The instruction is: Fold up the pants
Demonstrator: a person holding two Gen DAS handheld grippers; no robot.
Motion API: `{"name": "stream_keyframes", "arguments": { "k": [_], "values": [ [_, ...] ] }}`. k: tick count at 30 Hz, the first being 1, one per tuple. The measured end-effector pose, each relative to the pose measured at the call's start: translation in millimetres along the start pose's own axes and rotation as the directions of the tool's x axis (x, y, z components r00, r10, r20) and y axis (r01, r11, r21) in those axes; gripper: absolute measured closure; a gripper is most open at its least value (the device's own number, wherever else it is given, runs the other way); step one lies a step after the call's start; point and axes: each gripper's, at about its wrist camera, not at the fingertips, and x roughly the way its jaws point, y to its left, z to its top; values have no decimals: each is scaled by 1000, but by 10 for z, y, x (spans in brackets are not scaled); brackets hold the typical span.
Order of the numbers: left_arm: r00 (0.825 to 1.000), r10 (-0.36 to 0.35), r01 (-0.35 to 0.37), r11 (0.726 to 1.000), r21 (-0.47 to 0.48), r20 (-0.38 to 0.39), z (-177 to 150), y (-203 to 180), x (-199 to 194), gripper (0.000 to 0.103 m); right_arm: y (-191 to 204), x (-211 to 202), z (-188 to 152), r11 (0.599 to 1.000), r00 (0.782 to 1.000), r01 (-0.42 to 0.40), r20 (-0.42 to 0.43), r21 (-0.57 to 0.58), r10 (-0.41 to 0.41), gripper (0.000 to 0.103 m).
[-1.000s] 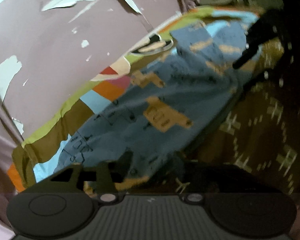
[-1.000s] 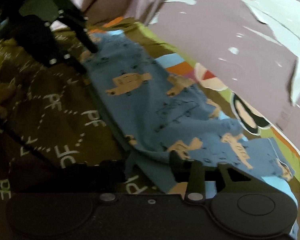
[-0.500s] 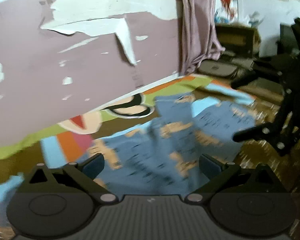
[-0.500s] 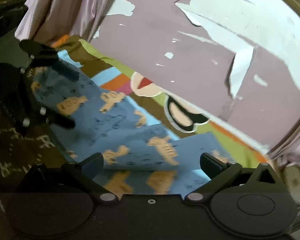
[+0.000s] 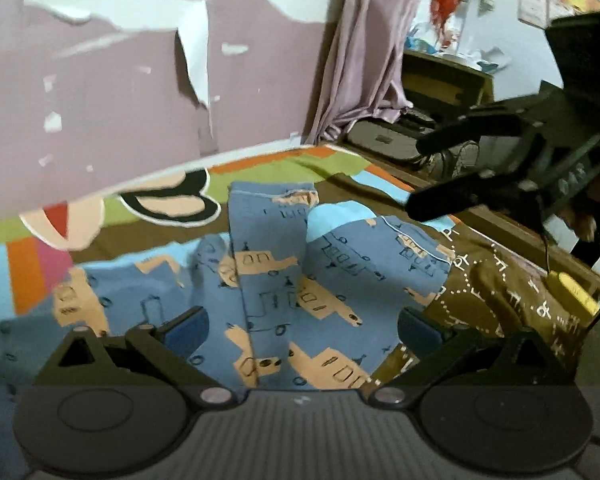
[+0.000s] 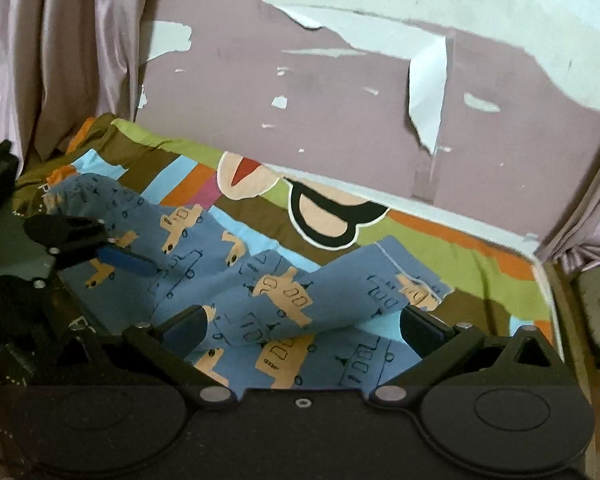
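Observation:
Blue pants [image 5: 284,292] printed with tan vehicles lie crumpled on the bed, one leg folded over the rest. My left gripper [image 5: 304,326] hovers just above them, open, with nothing between its blue pads. My right gripper [image 6: 304,328] is open too and stands over the pants [image 6: 260,288] from the other side, holding nothing. In the left wrist view the right gripper [image 5: 416,176] hangs at the upper right, off the cloth. In the right wrist view the left gripper [image 6: 112,246] shows at the left, over the pants' far end.
A colourful cartoon bed sheet [image 5: 260,168] covers the mattress against a purple wall with peeling paint [image 6: 340,100]. A brown patterned blanket [image 5: 500,292] lies next to the pants. A mauve curtain [image 5: 364,60] and dark furniture [image 5: 440,76] stand beyond the bed's end.
Both grippers have opened and let go of the pants, then drawn back and rolled level. The cloth now lies loose on the bed.

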Motion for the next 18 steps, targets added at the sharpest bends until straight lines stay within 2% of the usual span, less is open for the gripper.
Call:
{"name": "stream_keyframes", "arguments": {
  "k": [5,8,14,17,18],
  "values": [
    [1000,-6,4,998,-56,-22,44,114,327,1,-191,154,-19,999,999,-46,-19,18,46,1],
    [998,-40,35,993,-115,-39,69,220,467,3,-362,303,-13,993,995,-95,-32,71,97,1],
    [994,-107,100,975,-196,-25,155,342,632,7,-685,841,181,977,985,-141,-74,160,155,3],
    [994,-99,84,963,-258,-47,166,436,714,15,-775,1146,327,972,983,-144,-89,187,162,11],
    [995,-79,57,957,-286,-65,153,470,736,22,-804,1250,376,969,983,-141,-90,204,162,15]
  ]
}}
